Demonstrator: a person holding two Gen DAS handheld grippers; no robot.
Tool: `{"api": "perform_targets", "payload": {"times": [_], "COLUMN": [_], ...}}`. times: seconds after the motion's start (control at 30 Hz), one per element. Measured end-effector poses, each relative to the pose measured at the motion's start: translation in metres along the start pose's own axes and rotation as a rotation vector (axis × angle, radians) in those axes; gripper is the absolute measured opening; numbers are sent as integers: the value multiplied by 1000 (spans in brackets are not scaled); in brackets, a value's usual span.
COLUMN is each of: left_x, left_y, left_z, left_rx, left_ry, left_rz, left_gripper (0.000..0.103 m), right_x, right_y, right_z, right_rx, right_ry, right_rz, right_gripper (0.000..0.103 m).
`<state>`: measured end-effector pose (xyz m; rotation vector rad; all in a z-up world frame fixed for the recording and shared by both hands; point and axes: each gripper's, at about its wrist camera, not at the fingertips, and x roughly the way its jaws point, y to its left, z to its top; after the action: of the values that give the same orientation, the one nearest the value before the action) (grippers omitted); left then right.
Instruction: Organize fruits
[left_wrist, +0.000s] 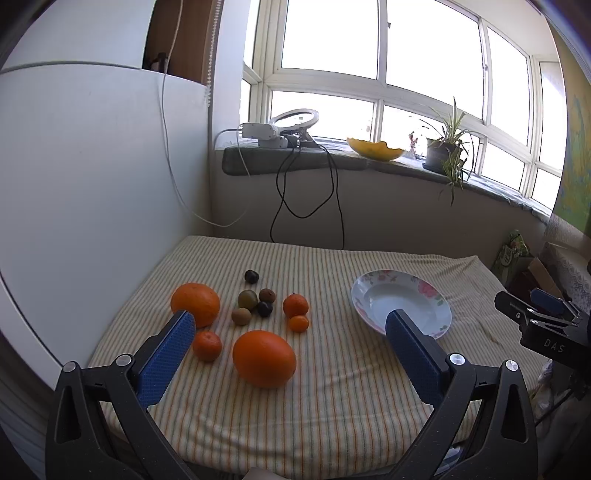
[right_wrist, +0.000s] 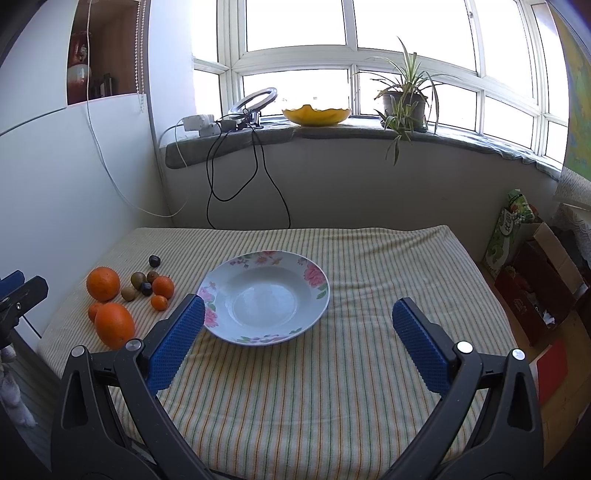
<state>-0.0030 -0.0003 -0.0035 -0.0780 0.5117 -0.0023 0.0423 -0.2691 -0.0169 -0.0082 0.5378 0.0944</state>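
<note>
Fruit lies on the striped cloth at the left: a large orange (left_wrist: 264, 358) nearest me, a second large orange (left_wrist: 195, 303) behind it, three small mandarins (left_wrist: 207, 345), and several small brown, green and dark fruits (left_wrist: 247, 299). An empty white flowered plate (left_wrist: 380, 295) sits to their right. My left gripper (left_wrist: 290, 321) is open and empty above the near orange. My right gripper (right_wrist: 298, 312) is open and empty above the cloth in front of the plate (right_wrist: 221, 295). The fruit cluster (right_wrist: 110, 321) shows at its left.
The table (right_wrist: 332, 387) stands against a white panel (left_wrist: 92, 184) on the left and a wall under a windowsill with cables (left_wrist: 295, 192), a yellow bowl (left_wrist: 375, 148) and a potted plant (left_wrist: 443, 151). Boxes (right_wrist: 524, 273) stand on the floor at right.
</note>
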Motion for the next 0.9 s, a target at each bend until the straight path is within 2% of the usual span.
{"api": "perform_targets", "payload": {"times": [0.9], "left_x": [6], "left_y": [1], "left_z": [-1], "left_rx": [-8], "left_ry": [11], "left_rz": [-4], "left_gripper": [102], "right_x": [8], "right_y": [2], "right_z": [-2], "right_rx": [4], "right_ry": [24], "right_rz": [19], "right_gripper": [103]}}
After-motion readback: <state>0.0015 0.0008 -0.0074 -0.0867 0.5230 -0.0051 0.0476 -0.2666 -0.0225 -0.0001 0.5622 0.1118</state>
